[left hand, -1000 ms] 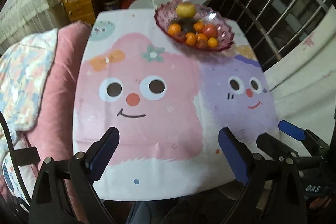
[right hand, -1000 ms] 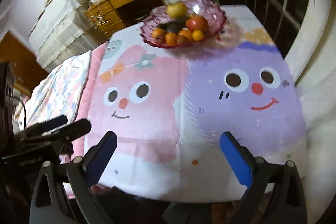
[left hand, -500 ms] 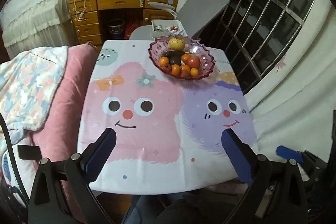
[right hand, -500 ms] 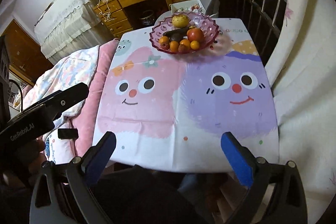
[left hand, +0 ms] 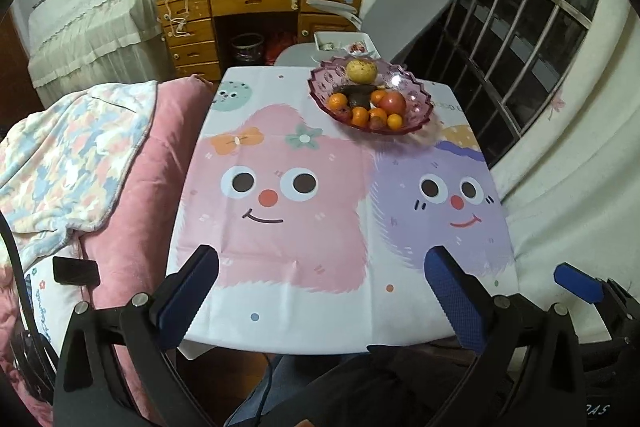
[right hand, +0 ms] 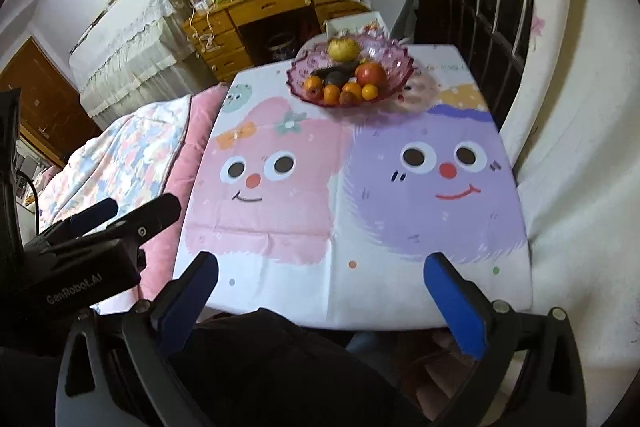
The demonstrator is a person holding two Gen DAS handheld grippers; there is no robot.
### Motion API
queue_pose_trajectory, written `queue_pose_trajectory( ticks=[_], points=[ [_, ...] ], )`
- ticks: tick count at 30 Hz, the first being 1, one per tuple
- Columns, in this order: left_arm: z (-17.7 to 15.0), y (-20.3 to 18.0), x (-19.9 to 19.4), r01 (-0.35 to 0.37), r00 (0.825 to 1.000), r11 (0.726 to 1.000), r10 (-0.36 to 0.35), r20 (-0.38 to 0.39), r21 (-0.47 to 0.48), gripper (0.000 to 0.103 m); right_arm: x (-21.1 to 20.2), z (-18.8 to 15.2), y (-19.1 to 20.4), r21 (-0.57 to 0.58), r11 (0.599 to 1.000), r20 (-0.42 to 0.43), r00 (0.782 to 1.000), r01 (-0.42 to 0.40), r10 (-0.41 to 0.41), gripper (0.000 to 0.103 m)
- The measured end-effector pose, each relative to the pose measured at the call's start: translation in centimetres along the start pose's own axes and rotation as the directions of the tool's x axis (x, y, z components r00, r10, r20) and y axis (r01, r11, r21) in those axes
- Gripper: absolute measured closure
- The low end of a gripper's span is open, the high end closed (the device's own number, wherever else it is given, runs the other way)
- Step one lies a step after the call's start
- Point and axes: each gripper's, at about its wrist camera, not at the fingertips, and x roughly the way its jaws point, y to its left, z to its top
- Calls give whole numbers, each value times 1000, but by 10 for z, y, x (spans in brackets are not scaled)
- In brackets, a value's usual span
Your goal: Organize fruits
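Note:
A pink glass bowl (left hand: pixel 421 98) (right hand: pixel 401 66) stands at the far edge of the table with the cartoon cloth (left hand: pixel 280 227). It holds a yellow fruit (left hand: pixel 361 71), a red fruit (left hand: pixel 392 103), several small oranges (left hand: pixel 338 101) and a dark fruit (left hand: pixel 358 99). My left gripper (left hand: pixel 320 259) hovers over the table's near edge, far from the bowl; its jaws are opening and nothing is between them. My right gripper (right hand: pixel 320 261) hangs beside it, open and empty. The right gripper's blue pad (left hand: pixel 576 281) shows low right in the left wrist view.
A pink cushion with a patterned quilt (left hand: pixel 80 155) lies against the table's left side. Behind the table a grey chair (left hand: pixel 404 3) carries a white tray (left hand: pixel 344 41). A wooden desk (left hand: pixel 248 11) is farther back. Window bars (left hand: pixel 520 27) run along the right.
Both grippers have risen and drawn back from the table, so the bowl looks smaller and more of the room shows. The left jaws stand slightly wider.

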Motion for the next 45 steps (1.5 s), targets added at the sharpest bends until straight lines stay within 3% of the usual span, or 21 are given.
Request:
queue_pose_trajectory(
  ticks=[12, 45],
  points=[
    [1, -13, -2, -7, 1000, 999, 7, 7, 42, 1, 1, -3, -6, 5, 1000, 12, 1000, 3, -3, 0],
    [2, -10, 1, -29, 1000, 999, 29, 9, 34, 1, 1, -3, -4, 5, 1000, 15, 1000, 12, -12, 0]
  ],
)
